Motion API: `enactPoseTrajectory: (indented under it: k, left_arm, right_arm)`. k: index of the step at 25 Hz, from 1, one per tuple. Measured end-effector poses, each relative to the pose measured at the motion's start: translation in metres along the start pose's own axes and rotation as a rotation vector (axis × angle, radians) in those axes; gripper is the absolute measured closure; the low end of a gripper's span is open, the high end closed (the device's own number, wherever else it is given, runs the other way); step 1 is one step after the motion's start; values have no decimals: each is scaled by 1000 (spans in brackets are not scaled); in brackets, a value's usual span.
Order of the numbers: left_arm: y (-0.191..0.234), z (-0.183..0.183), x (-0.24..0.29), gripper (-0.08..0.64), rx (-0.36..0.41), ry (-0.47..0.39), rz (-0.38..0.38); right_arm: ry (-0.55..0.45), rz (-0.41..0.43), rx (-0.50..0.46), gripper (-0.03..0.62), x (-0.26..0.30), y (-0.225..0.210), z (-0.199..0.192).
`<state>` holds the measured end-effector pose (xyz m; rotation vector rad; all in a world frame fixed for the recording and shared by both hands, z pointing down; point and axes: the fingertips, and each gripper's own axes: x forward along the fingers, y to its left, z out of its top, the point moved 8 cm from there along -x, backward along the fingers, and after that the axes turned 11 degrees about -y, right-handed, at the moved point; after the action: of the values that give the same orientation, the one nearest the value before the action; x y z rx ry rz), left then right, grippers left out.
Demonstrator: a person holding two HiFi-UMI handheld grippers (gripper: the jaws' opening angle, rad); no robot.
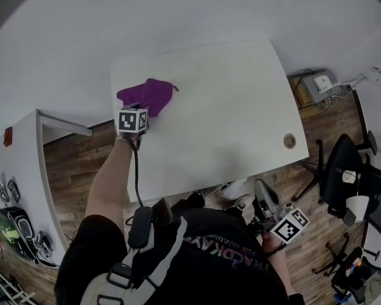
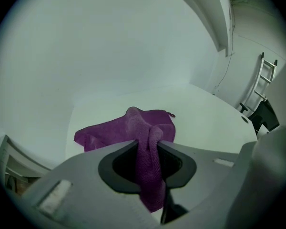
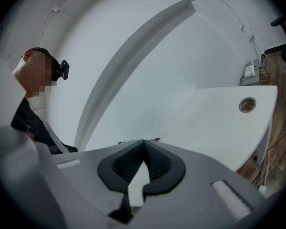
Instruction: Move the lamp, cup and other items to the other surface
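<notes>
The crumpled purple terry cloth [image 1: 147, 94] lies at the far left corner of the white rectangular table [image 1: 228, 113]. The left gripper [image 1: 138, 109] reaches out from the near side and tips down onto it. In the left gripper view its jaws are pinching a raised fold of the cloth [image 2: 148, 144], probably so the soft piece can be lifted clear in one bunch. The rest of the fabric [image 2: 117, 128] sags onto the tabletop. The cloth's long axis runs left to right, and its small hanging loop [image 1: 175, 88] points to the far right. The right gripper [image 3: 143, 148] is pressed together on nothing and held back off the near edge [image 1: 267, 203], seemingly idle, near the round cable hole [image 1: 289, 141].
</notes>
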<state>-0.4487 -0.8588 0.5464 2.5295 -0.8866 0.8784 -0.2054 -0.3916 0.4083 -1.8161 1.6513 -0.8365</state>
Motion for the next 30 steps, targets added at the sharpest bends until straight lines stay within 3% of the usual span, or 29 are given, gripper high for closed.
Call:
enactPoseTrajectory:
  k: [10,19,30]
  left_arm:
    - [-10,24,-27,485,-26,-116,-5]
    - [-54,64,-45,488,-91,-353,-206]
    - [-142,96,-49,488,-54,-414,-425]
  right_arm:
    - [-8,21,12,589,-2,0,-3]
    - [-25,21,20,589,-8,2,-10]
    - [-88,-22,29,589,-40,-1,-8]
